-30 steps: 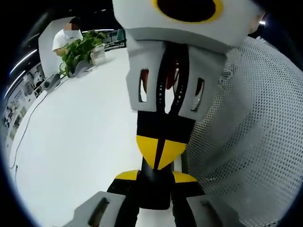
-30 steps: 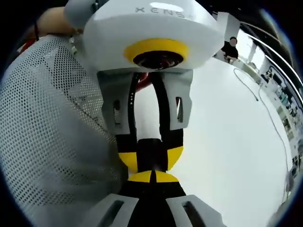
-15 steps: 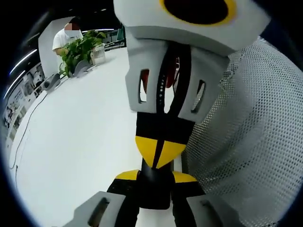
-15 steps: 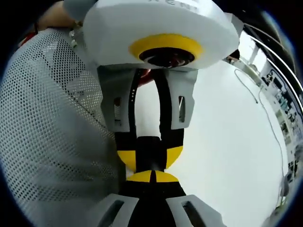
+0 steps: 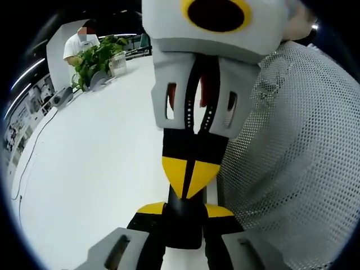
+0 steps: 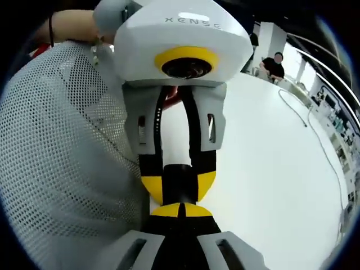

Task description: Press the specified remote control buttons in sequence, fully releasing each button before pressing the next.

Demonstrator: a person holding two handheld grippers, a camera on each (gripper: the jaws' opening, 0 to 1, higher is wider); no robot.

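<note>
Tilted slightly from the earlier frame, tip contact unchanged: white table beneath the remote; mesh sleeve beside it; left gripper clamped on the remote; right gripper, jaws together, tip touching its end. Press probably under way, release pending.

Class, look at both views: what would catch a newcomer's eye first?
The right gripper, jaws shut, hangs from the top of the left gripper view, its yellow tips meeting the left gripper, which clamps a dark object. White mesh fabric covers that view's right side, and a white table spreads behind.
</note>
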